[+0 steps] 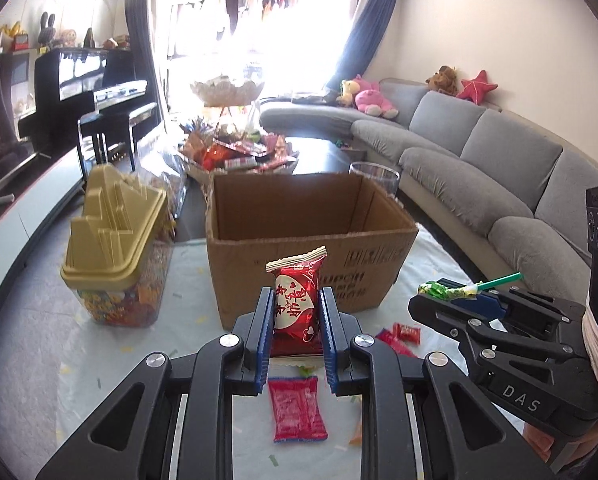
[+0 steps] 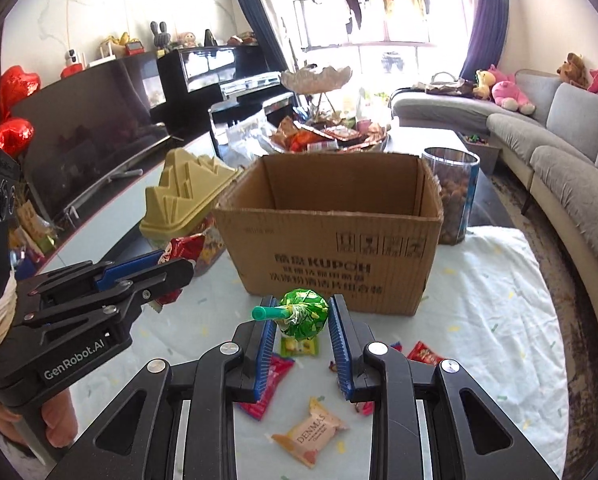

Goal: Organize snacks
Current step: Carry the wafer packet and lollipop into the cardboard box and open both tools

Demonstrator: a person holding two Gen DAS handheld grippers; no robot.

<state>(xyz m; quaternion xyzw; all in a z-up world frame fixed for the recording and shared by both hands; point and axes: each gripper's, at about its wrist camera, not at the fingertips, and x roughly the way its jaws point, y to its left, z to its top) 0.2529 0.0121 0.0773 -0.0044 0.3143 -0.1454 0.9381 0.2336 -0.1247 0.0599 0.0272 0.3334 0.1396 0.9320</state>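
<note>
My left gripper [image 1: 297, 300] is shut on a red snack packet [image 1: 297, 304] with a white heart label, held upright just in front of the open cardboard box [image 1: 311, 240]. My right gripper [image 2: 303, 312] is shut on a green-wrapped lollipop [image 2: 301, 316] with its green stick pointing left, also just in front of the box [image 2: 339, 256]. Each gripper shows in the other's view: the right one [image 1: 443, 294] to the right, the left one [image 2: 171, 264] to the left. Loose snacks lie on the white cloth below: a red packet [image 1: 297, 408] and a beige Denmas packet [image 2: 313, 436].
A clear jar with a gold lid [image 1: 115, 248] stands left of the box. A clear cylinder of brown snacks [image 2: 453, 196] stands right of it. A tiered tray heaped with snacks [image 1: 235, 148] is behind. A grey sofa [image 1: 499, 168] runs along the right.
</note>
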